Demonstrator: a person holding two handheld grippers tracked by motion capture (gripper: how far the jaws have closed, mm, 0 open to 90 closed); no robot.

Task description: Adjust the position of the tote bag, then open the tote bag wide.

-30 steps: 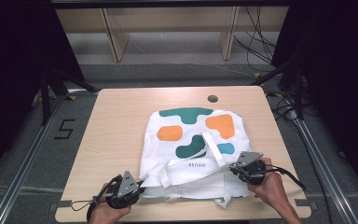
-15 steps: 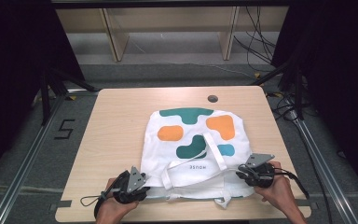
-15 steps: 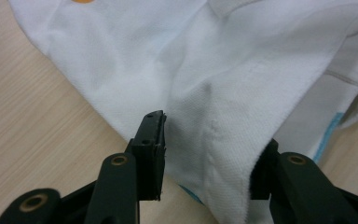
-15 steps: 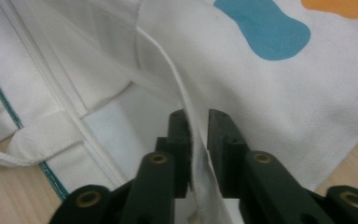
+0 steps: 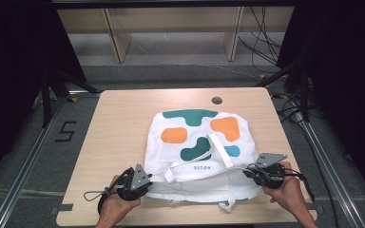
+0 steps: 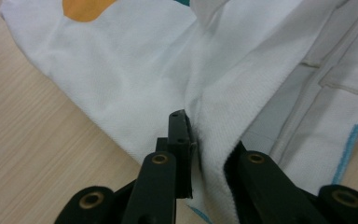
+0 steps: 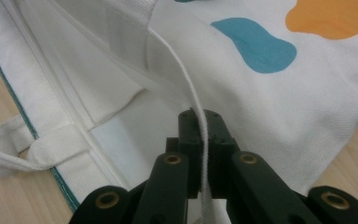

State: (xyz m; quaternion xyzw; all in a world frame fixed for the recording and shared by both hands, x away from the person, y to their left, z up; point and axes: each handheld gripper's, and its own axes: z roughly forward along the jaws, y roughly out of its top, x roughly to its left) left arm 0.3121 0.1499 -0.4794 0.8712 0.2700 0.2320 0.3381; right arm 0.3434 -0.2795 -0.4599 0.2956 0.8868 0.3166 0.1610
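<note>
A white tote bag (image 5: 197, 142) printed with green, orange and blue blobs lies flat on the wooden table (image 5: 119, 123), its mouth toward me. My left gripper (image 5: 145, 183) is at the bag's near left corner. Its jaws have just been closing and now pinch a fold of the bag's top layer (image 6: 205, 149). At the near right corner, my right gripper (image 5: 254, 172) has also just closed, and it is shut on the bag's upper rim, seen edge-on between the pads (image 7: 200, 126). One strap (image 5: 221, 152) lies across the print.
A second strap loop (image 7: 9, 149) lies at the bag's mouth by the table's near edge. A dark round hole (image 5: 216, 100) sits in the table's far side. Wooden shelving (image 5: 171, 28) and loose cables (image 5: 266, 42) stand beyond the table.
Both hands have stayed at the bag's near corners. The left gripper has edged slightly in toward the bag and the right slightly outward. The bag's rim between them looks a little tauter.
</note>
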